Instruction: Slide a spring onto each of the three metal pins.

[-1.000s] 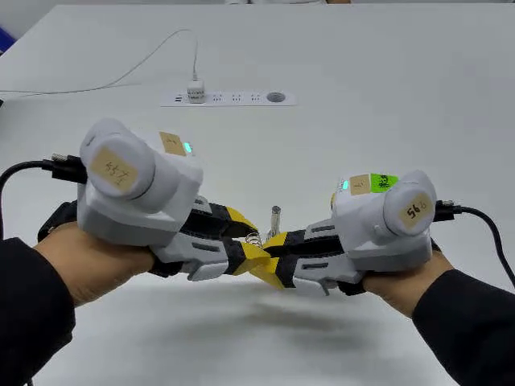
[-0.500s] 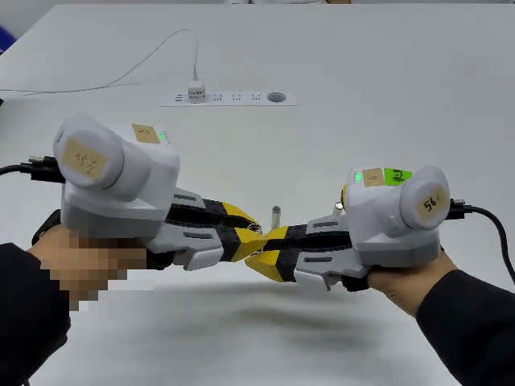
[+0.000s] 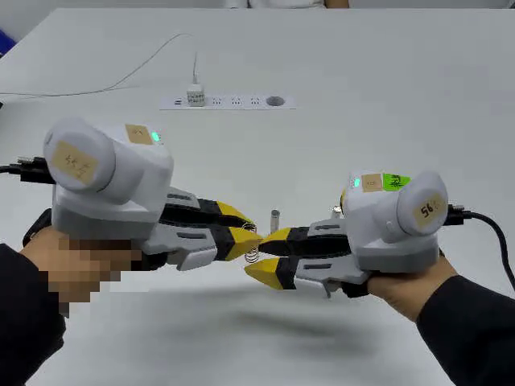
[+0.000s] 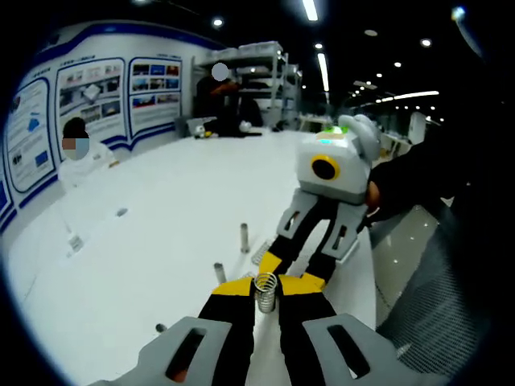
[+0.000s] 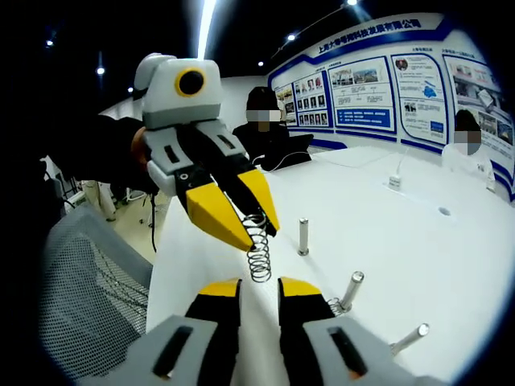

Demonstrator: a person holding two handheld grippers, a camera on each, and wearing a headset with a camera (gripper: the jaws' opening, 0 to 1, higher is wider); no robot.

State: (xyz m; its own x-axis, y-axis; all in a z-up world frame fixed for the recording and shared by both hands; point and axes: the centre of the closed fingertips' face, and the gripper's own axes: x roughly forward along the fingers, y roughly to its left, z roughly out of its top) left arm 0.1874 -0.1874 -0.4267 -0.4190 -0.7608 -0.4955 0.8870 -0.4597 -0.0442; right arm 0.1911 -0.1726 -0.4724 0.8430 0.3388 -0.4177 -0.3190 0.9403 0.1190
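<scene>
Between your two claws, the spring point(image 5: 257, 249) hangs clamped in your left claw's point(image 4: 266, 283) yellow tips. Your right claw point(image 5: 259, 283) stands parted just under it, gripping nothing, with the pins point(image 5: 303, 236) beyond.

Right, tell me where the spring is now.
In the head view the spring hangs at centre, pinched in the left tongs, just ahead of the open right tongs, with an upright pin behind it.

Left gripper point(image 3: 253, 233) pinching spring point(image 5: 257, 249), pointing inward; right gripper point(image 3: 253, 257) facing it tip-to-tip, jaws standing apart, both hovering above table.
</scene>
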